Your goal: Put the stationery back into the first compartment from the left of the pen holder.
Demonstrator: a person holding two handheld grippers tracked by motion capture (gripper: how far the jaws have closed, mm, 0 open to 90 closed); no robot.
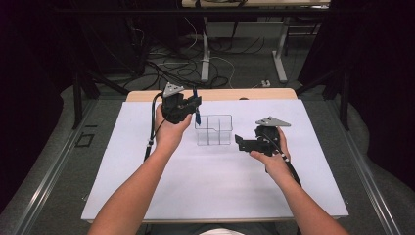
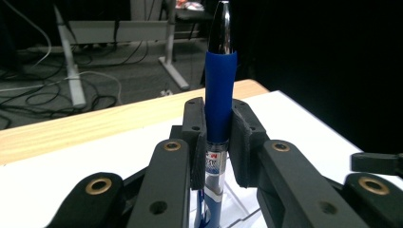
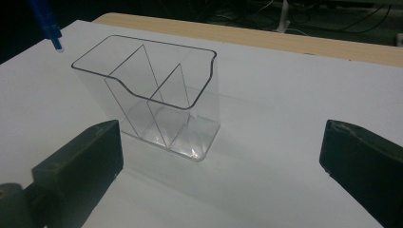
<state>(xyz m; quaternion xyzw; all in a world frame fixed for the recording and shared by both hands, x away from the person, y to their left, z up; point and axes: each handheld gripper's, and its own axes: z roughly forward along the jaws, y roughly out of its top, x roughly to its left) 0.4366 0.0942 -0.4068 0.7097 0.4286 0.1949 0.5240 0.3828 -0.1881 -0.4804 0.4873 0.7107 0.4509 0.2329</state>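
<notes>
On white paper covering a wooden table (image 1: 215, 94): one clear plastic three-compartment organizer (image 1: 213, 129), upright. One blue pen with rubber grip (image 2: 220, 95) is clamped upright in the left gripper (image 1: 196, 108), just left of the organizer. Right gripper (image 1: 240, 142), jaws wide, empty, sits near its right. Dark room, floor cables (image 1: 171, 63) behind.

One blue pen (image 2: 221, 85). One clear plastic organizer (image 3: 157, 102), split into three compartments. Two tongs: left tongs (image 2: 216, 142) and right tongs (image 3: 218, 156). One white sheet (image 1: 215, 176) over one wooden surface (image 1: 147, 95). Two forearms, two hands. Two grey three-cornered plates, one per tongs.
</notes>
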